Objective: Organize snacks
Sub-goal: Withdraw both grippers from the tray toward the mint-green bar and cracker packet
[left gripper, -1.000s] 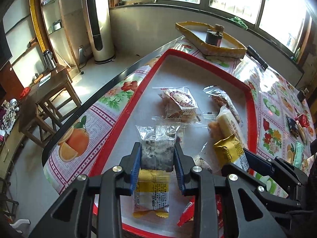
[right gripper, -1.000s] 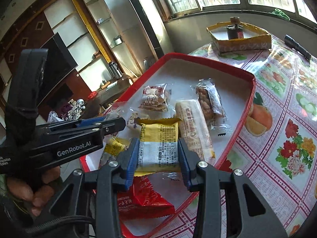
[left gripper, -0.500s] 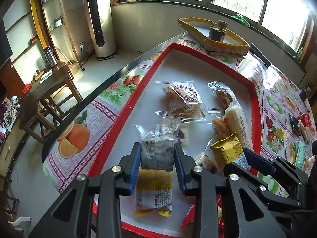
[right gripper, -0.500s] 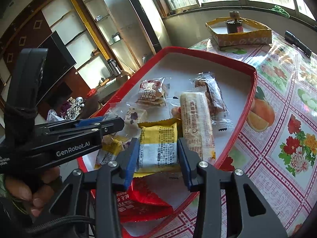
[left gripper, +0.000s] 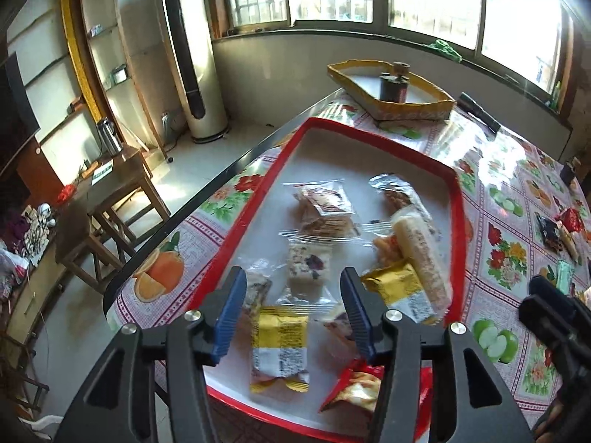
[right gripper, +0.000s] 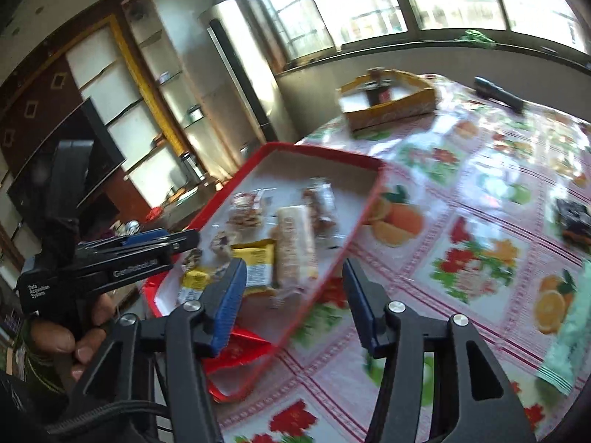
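Both grippers have let go since a second ago: the left gripper (left gripper: 293,308) no longer pinches the dark seeded bar, and the right gripper (right gripper: 295,304) has released the yellow packet and swung off toward 3 o'clock, over the table (right gripper: 461,199).

Left fingers (left gripper: 231,312) now stand wide apart with nothing between them, above the near end of the red tray (left gripper: 258,217). The dark seeded bar (left gripper: 255,291) lies on the tray just inside the left finger, at about 10 o'clock from the yellow-and-white packet (left gripper: 279,347). That packet lies flat below the gap, its long axis running 12 to 6 o'clock, yellow end toward 12. A white nougat square (left gripper: 308,269) sits just beyond it at 12 o'clock.

Right fingers (right gripper: 229,306) are also spread wide and empty, hovering over the tray's right rim and the floral cloth. The released yellow packet (right gripper: 256,267) rests on the tray with its long axis about 12 to 6 o'clock, yellow end away from the camera. Touching its 3 o'clock side is the long pale bar (right gripper: 295,243), parallel to it. A red packet (right gripper: 236,350) lies at the tray's near corner, toward 6 o'clock. The right view is blurred, so finer print is unreadable.
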### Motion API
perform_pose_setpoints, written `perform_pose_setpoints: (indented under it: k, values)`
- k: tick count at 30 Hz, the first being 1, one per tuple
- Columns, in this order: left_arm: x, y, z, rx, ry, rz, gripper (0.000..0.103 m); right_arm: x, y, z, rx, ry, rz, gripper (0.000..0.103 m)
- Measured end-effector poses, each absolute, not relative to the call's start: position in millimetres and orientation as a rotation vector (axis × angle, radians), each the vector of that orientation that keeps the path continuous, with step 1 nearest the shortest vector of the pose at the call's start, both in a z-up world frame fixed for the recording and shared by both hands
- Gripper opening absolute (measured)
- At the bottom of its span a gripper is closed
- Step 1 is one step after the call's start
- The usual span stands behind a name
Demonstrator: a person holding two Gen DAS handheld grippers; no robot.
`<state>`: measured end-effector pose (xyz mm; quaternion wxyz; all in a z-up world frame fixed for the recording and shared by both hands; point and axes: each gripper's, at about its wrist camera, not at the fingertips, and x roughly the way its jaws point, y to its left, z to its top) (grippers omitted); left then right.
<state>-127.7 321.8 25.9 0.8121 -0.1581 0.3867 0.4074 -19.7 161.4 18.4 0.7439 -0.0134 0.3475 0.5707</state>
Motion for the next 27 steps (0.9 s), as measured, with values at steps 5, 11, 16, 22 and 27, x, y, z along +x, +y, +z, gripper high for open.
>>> perform_pose_setpoints:
  k: [5, 11, 16, 22, 27]
  values:
    - [-119.3, 301.0, 27.4, -0.291, 0.819, 0.857, 0.061, 6.2, 113.7, 4.3, 0.032, 0.795, 1.094, 0.059]
    - [-110.1, 278.5, 29.1, -0.253, 0.827, 0.814, 0.064, 30.7, 66.6, -12.2, 0.108, 0.84, 0.96, 0.06]
    - [-104.5, 263.6, 32.8, -0.227, 0.823, 0.787, 0.069, 40.3, 37.3, -20.7, 0.141, 0.851, 0.905, 0.066]
    - [-96.2, 242.6, 35.8, -0.187, 0.818, 0.749, 0.072, 49.4, 10.4, -28.9, 0.182, 0.87, 0.853, 0.07]
    - [-85.9, 226.1, 34.2, -0.165, 0.836, 0.715, 0.073, 54.1, -10.5, -31.3, 0.208, 0.864, 0.82, 0.072]
